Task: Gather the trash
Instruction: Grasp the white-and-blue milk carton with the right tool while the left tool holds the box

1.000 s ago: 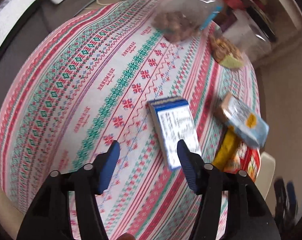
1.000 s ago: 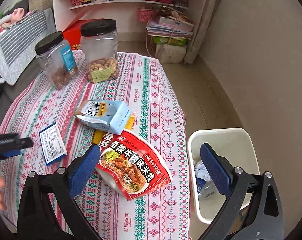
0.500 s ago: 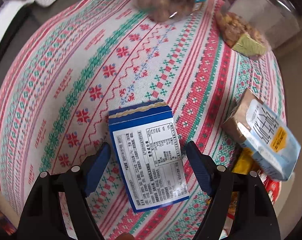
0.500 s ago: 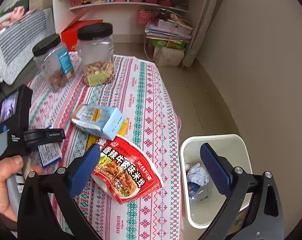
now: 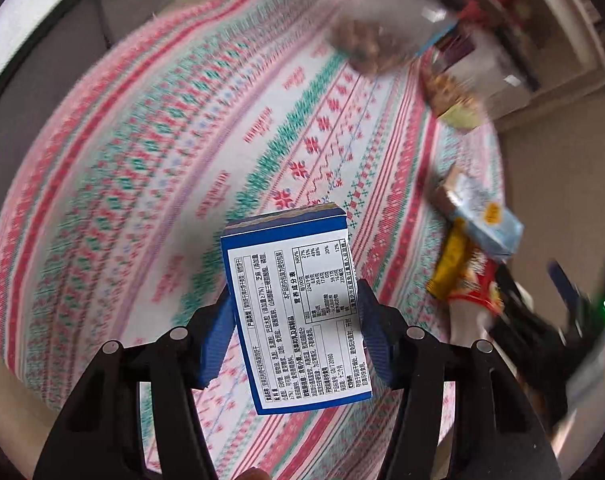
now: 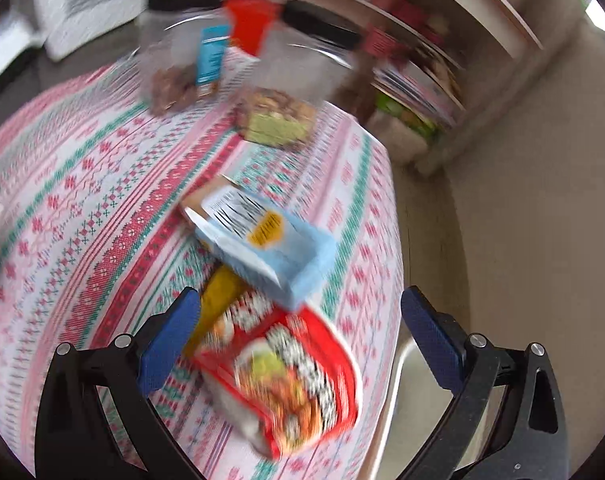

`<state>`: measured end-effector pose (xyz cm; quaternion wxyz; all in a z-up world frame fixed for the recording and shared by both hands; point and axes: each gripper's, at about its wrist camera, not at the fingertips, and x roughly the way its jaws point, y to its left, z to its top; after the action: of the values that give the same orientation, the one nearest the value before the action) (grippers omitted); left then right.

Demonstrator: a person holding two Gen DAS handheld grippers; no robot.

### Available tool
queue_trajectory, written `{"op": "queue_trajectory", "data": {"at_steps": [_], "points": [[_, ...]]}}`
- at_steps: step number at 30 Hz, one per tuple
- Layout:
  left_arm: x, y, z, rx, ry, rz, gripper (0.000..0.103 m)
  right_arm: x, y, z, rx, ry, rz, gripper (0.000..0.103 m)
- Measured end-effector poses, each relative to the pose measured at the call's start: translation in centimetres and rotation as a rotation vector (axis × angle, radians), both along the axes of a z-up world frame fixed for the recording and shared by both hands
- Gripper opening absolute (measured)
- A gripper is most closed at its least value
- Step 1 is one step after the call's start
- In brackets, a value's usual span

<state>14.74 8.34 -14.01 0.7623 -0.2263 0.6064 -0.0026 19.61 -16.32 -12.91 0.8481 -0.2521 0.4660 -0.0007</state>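
Note:
My left gripper (image 5: 292, 332) is shut on a flat blue and white carton (image 5: 294, 312) with a printed nutrition label and holds it lifted above the patterned tablecloth (image 5: 142, 184). My right gripper (image 6: 302, 340) is open and empty, low over a red noodle-bowl lid (image 6: 286, 376) near the table's right edge. A light blue carton (image 6: 262, 244) and a yellow packet (image 6: 218, 292) lie just beyond the lid. In the left wrist view the light blue carton (image 5: 482, 216) and the red lid (image 5: 474, 284) lie at the right.
Two clear jars with black lids, one of nuts (image 6: 182, 60) and one of snacks (image 6: 286, 96), stand at the table's far side. A white bin rim (image 6: 386, 408) shows below the table's right edge. Shelves (image 6: 422, 40) fill the far wall.
My left gripper closed on the blue and white carton and lifted it off the cloth. My right gripper swung down and left, close over the red lid.

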Motion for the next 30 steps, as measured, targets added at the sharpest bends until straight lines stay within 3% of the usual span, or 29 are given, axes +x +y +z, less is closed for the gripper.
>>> {"op": "queue_trajectory", "data": {"at_steps": [5, 8, 15, 18, 20, 24, 30], "points": [[-1.2, 2.6, 1.5, -0.031, -0.024, 0.0, 0.058, 2.8, 4.0, -3.0, -0.197, 0.165, 0.276, 0.096], [-1.6, 3.8, 2.5, -0.039, -0.052, 0.013, 0.058, 4.0, 5.0, -4.8, -0.248, 0.258, 0.339, 0.096], [-1.7, 5.6, 2.8, -0.085, -0.055, 0.019, 0.058, 7.1, 4.0, -6.0, -0.223, 0.358, 0.289, 0.094], [-2.1, 5.8, 2.9, -0.066, -0.062, 0.014, 0.058, 7.9, 2.8, -6.2, -0.144, 0.393, 0.23, 0.07], [-2.3, 6.1, 2.9, -0.061, -0.064, 0.014, 0.058, 8.1, 2.1, -6.0, -0.069, 0.389, 0.189, 0.055], [-2.4, 6.9, 2.8, -0.073, -0.063, 0.027, 0.058, 8.0, 2.4, -5.1, 0.019, 0.326, 0.159, 0.054], [-2.6, 7.6, 3.0, -0.064, -0.073, 0.054, 0.058, 5.7, 6.2, -2.0, 0.094, 0.196, 0.163, 0.054]]}}
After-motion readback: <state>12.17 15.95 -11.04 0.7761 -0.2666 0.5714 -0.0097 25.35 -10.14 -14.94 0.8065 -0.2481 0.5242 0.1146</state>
